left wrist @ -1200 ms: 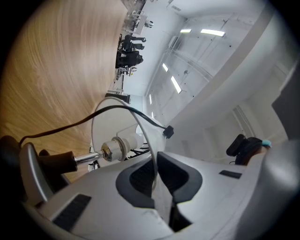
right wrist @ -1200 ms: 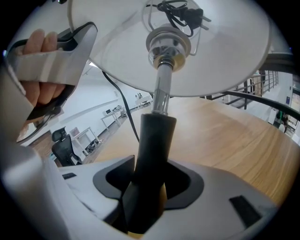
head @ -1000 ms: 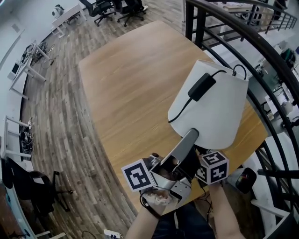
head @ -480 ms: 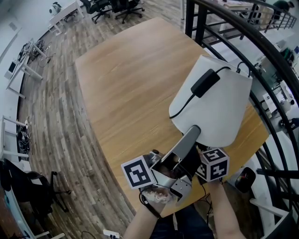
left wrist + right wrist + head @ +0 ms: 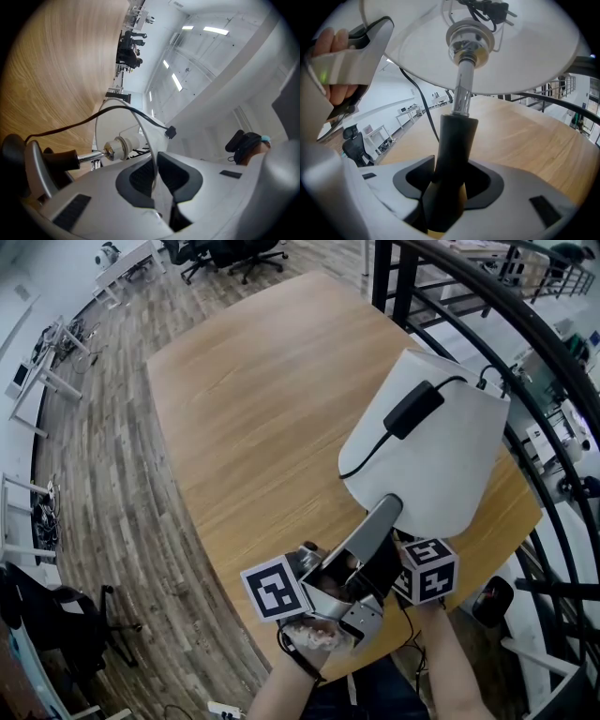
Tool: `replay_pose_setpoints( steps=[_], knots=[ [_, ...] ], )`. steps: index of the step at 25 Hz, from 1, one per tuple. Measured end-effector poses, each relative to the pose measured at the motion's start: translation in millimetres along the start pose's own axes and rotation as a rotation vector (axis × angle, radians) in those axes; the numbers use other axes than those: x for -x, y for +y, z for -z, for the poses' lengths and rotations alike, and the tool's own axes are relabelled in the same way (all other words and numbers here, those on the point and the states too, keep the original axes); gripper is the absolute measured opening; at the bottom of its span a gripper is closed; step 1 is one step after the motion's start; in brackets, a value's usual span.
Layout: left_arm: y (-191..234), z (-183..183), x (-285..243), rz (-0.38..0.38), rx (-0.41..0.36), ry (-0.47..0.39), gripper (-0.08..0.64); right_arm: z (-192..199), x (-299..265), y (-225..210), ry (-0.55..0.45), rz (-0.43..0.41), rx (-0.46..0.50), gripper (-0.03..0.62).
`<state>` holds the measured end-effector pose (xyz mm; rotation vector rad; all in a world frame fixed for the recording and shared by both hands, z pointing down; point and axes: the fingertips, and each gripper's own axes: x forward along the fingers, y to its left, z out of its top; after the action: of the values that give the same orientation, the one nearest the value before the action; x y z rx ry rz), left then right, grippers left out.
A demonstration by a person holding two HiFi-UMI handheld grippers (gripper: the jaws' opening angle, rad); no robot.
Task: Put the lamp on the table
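A lamp with a white shade (image 5: 441, 456) hangs tilted over the near right corner of the wooden table (image 5: 262, 399). A black cord with a switch (image 5: 412, 409) runs across the shade. My left gripper (image 5: 157, 180) is shut on the shade's thin rim (image 5: 149, 140); its jaws have just eased open slightly, and the rim is still pinched between the pads. My right gripper (image 5: 447, 187) is shut on the lamp's dark stem (image 5: 454, 140), below the metal socket (image 5: 469, 35). The lamp's base is hidden.
A black metal railing (image 5: 525, 324) curves along the table's right side. Office chairs (image 5: 225, 254) and white desks (image 5: 131, 273) stand at the far end on the plank floor (image 5: 103, 474). Another dark chair (image 5: 66, 615) is at the lower left.
Both grippers and the lamp have drifted a little across the table's near corner and slightly downward. Both grips look unchanged.
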<state>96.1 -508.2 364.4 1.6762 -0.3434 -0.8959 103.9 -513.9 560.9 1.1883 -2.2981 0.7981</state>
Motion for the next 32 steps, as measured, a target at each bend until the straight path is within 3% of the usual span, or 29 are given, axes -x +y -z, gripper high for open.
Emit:
replay_pose_setpoints(
  steps=[32],
  knots=[
    [1.5,-0.9,8.7,0.032,-0.003,-0.026,0.052,4.1,-3.5,-5.0,-0.04,-0.015,-0.01,0.213]
  ],
)
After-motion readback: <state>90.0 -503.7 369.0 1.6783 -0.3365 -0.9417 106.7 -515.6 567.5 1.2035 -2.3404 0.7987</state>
